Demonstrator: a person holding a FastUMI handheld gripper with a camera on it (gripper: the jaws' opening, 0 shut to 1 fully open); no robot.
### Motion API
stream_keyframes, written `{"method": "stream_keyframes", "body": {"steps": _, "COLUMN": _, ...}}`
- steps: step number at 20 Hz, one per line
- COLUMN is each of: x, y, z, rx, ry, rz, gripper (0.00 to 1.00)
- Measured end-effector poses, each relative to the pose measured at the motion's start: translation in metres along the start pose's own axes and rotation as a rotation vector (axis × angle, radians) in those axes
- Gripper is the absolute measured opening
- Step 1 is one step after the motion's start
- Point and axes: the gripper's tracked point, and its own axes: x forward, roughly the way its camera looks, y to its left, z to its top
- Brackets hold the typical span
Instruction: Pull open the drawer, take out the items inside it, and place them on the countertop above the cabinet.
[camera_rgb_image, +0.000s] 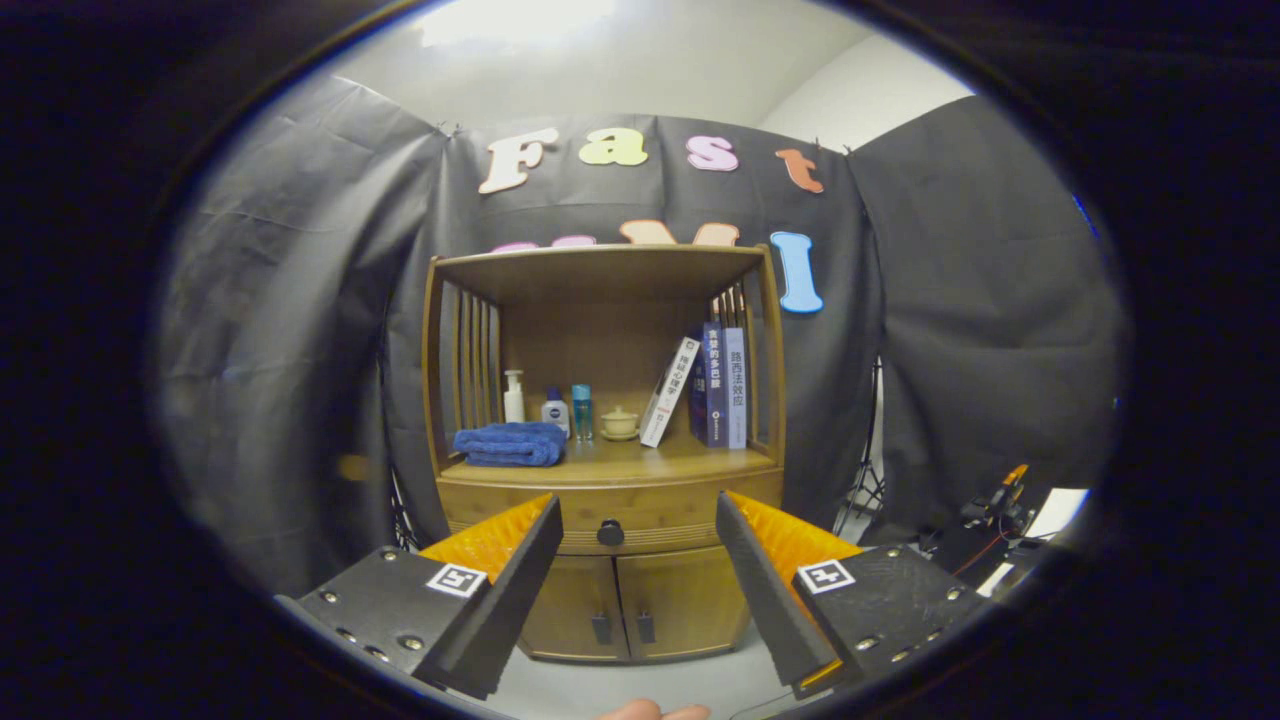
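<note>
Claw (637, 520) spread wide, holding nothing. Drawer (610, 512) shut, its knob (610, 533) between the fingers, well beyond them at 12 o'clock. Judged: approach step; next, advance and pinch knob. Tabletop (640, 460) above carries towel (510, 444).

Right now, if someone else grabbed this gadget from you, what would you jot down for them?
Gripper: jaws open, holding nothing, lined up ahead of the cabinet, apart from it.
Drawer: shut; its dark knob sits between the jaws, further off.
Countertop: already carries a blue towel, bottles, a small lidded pot and books.
Done: nothing yet.
Left: pull the knob, empty the drawer, set its contents on the countertop. The contents can't be seen yet.
</note>
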Motion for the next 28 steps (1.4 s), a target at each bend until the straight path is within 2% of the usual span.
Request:
{"method": "stream_keyframes", "body": {"steps": 8, "x": 0.012, "y": 0.009, "z": -0.002, "rx": -0.002, "ry": -0.006, "rz": 0.035, "gripper": 0.97}}
{"method": "stream_keyframes", "body": {"steps": 16, "x": 0.037, "y": 0.006, "z": -0.024, "rx": 0.001, "ry": 0.023, "rz": 0.006, "gripper": 0.97}}
{"method": "stream_keyframes", "body": {"steps": 22, "x": 0.086, "y": 0.019, "z": -0.046, "rx": 0.002, "ry": 0.045, "rz": 0.013, "gripper": 0.97}}
{"method": "stream_keyframes", "body": {"steps": 28, "x": 0.154, "y": 0.048, "z": -0.096, "rx": 0.037, "ry": 0.129, "rz": 0.067, "gripper": 0.97}}
